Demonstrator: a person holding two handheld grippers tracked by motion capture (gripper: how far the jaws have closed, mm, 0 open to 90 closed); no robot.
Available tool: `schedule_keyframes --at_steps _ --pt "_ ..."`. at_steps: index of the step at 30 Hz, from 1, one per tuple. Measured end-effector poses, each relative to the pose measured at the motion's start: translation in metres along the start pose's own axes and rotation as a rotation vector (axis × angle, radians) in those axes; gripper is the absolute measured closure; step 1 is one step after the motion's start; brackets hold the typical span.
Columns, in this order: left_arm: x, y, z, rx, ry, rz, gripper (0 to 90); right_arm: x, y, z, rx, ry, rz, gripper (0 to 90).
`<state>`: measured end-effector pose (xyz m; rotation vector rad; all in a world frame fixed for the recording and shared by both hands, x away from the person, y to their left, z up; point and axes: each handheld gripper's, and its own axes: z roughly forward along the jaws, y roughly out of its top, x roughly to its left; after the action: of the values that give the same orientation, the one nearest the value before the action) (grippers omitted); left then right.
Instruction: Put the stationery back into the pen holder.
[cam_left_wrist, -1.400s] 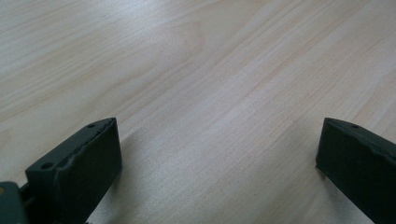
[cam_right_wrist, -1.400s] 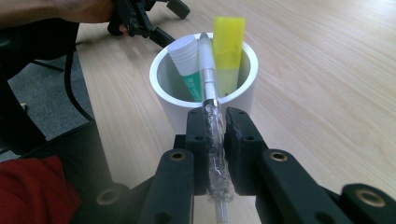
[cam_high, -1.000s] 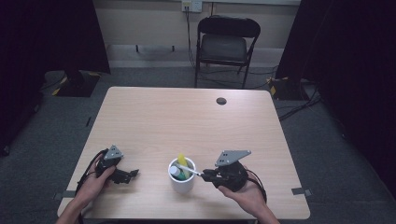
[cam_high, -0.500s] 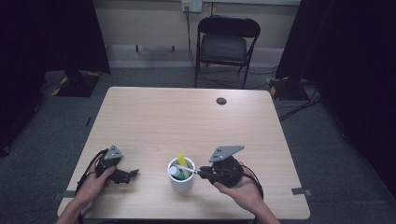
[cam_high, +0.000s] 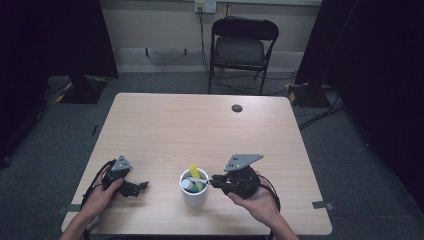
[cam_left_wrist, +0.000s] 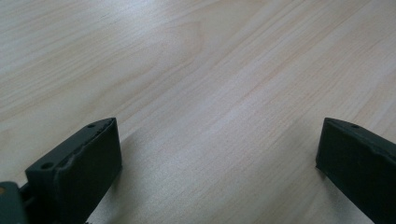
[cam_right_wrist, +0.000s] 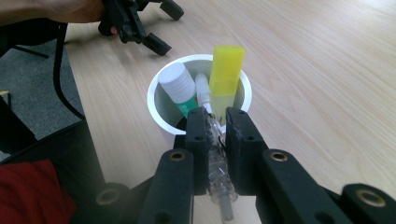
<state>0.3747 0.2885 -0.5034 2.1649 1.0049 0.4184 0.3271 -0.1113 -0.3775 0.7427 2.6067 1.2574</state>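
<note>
A pale wooden table (cam_high: 200, 125) carries a white cup (cam_high: 194, 195) near its front edge.

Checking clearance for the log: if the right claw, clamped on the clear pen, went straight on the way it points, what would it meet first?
Probably the white cup: the right claw sits at its near rim, the clear pen pointing in toward the yellow highlighter. Depth is unclear.

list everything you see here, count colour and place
cup: 1, white, near edge of the table between the grippers
highlighter: 1, yellow, standing in the cup
capped tube: 1, white cap with green body, in the cup
pen: 1, clear, clamped by the right gripper at the cup's rim
table: 1, light wood
chair: 1, black, beyond the table
left gripper: 1, black, fingers open over the table
right gripper: 1, black, shut on the pen
</note>
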Motion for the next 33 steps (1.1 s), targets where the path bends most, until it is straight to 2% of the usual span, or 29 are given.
schedule_keyframes --at_steps 2,7,11,13,15,16,17,18,19,21,22,23,25,27,29,33 --pt "0.000 0.000 0.000 -0.002 0.000 -0.002 0.0 0.000 0.001 0.002 -0.005 0.004 0.002 84.7" --pt "0.000 0.000 0.000 -0.002 0.000 -0.002 0.0 0.002 0.001 0.013 0.000 0.017 -0.012 83.9" --pt "0.000 0.000 0.000 -0.002 0.000 -0.002 0.0 0.001 0.003 0.014 -0.055 0.028 -0.011 80.8" --pt "0.000 0.000 0.000 -0.002 0.000 -0.002 0.0 -0.002 0.005 0.010 -0.102 0.035 -0.004 79.5" --pt "0.000 0.000 0.000 -0.002 0.000 -0.002 0.0 -0.004 0.003 0.009 -0.123 0.023 0.005 76.0" --pt "0.000 0.000 0.000 -0.001 0.000 -0.002 0.0 -0.005 0.000 0.009 -0.136 0.031 0.013 75.2" --pt "0.000 0.000 0.000 -0.002 0.000 -0.002 0.0 -0.004 -0.002 0.009 -0.149 0.034 0.001 74.0" --pt "0.000 0.000 0.000 0.001 0.000 0.002 0.0 -0.002 -0.003 0.004 -0.187 0.010 -0.020 74.6" --pt "0.000 0.000 0.000 -0.002 0.000 -0.002 0.0 -0.002 -0.004 0.000 -0.213 0.027 -0.009 75.6" --pt "0.000 0.000 0.000 0.000 0.000 0.001 0.0 -0.002 -0.009 -0.005 -0.214 -0.003 -0.019 74.6" --pt "0.000 0.000 0.000 0.001 0.000 0.000 0.0 -0.004 -0.015 -0.008 -0.206 -0.001 -0.032 73.0" --pt "0.000 0.000 0.000 -0.002 0.000 -0.002 0.0 -0.008 -0.022 -0.010 -0.195 0.017 -0.014 70.2" --pt "0.000 0.000 0.000 -0.002 0.000 -0.002 0.0 -0.014 -0.043 -0.014 -0.180 0.007 0.021 69.9" --pt "0.000 0.000 0.000 -0.002 0.000 -0.002 0.0 -0.016 -0.054 -0.015 -0.186 0.013 0.052 71.2" --pt "0.000 0.000 0.000 -0.002 0.000 -0.002 0.0 -0.014 -0.062 -0.013 -0.175 0.012 0.056 72.0" --pt "0.000 0.000 0.000 0.000 0.001 0.000 0.0 -0.005 -0.078 0.002 -0.147 0.074 0.055 71.0"
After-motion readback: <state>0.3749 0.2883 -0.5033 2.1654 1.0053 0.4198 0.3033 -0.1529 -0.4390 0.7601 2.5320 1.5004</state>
